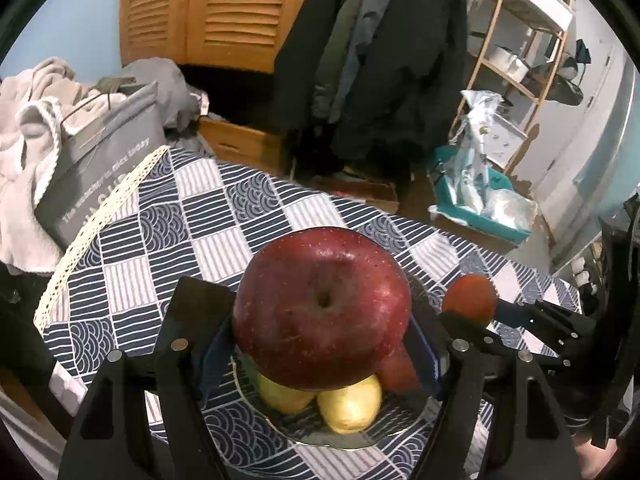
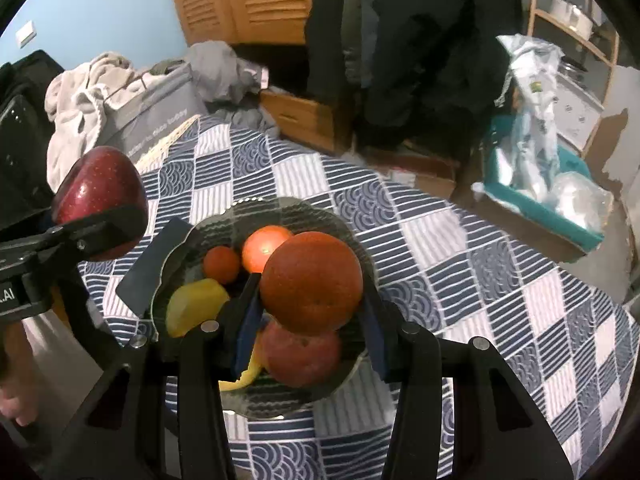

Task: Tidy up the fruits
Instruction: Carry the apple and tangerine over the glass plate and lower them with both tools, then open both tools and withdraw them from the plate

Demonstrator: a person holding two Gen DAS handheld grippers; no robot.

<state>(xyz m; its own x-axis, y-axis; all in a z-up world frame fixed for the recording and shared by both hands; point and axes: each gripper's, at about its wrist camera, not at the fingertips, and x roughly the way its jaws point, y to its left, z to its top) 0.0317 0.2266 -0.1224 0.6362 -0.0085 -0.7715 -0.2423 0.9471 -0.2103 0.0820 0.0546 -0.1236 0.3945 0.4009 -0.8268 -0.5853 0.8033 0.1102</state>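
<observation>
Blue-and-white checked cloth point(image 2: 460, 248) covers the table beneath your two loads. Your left gripper point(image 1: 320, 320) clamps a glossy dark-red apple point(image 1: 322, 306), speckled, its stem dimple turned toward the camera. Your right gripper point(image 2: 310, 300) pinches a round, dimpled orange point(image 2: 311, 282) with no long axis. Both hang over the glass bowl point(image 2: 352, 240) holding yellow and red fruit.

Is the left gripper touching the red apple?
Touching. In the left wrist view the left gripper has a finger against each side of the red apple, carrying it above the glass bowl.
</observation>
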